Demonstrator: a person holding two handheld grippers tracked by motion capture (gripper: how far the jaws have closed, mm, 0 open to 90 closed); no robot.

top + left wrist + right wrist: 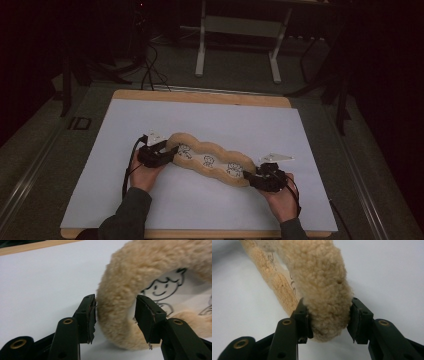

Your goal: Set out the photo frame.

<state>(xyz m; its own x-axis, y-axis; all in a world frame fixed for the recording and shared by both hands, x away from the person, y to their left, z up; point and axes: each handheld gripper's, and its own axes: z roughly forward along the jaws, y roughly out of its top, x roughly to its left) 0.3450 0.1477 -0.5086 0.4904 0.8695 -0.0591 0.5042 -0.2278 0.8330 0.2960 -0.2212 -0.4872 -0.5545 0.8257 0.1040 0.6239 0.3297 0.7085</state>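
Observation:
A long tan fleece cushion with a wavy rim and cartoon figures on its white middle lies aslant on the white sheet. My left gripper is at its left end. In the left gripper view the jaws straddle the fleece rim, both pads against the pile. My right gripper is at the cushion's near right end. There the jaws squeeze the rounded fleece tip, which bulges between the pads.
The white sheet covers a wooden table whose edge shows at the far side. Beyond it, on the dark floor, stand a white metal frame and black cables. A person's hands and dark sleeves come in from the bottom.

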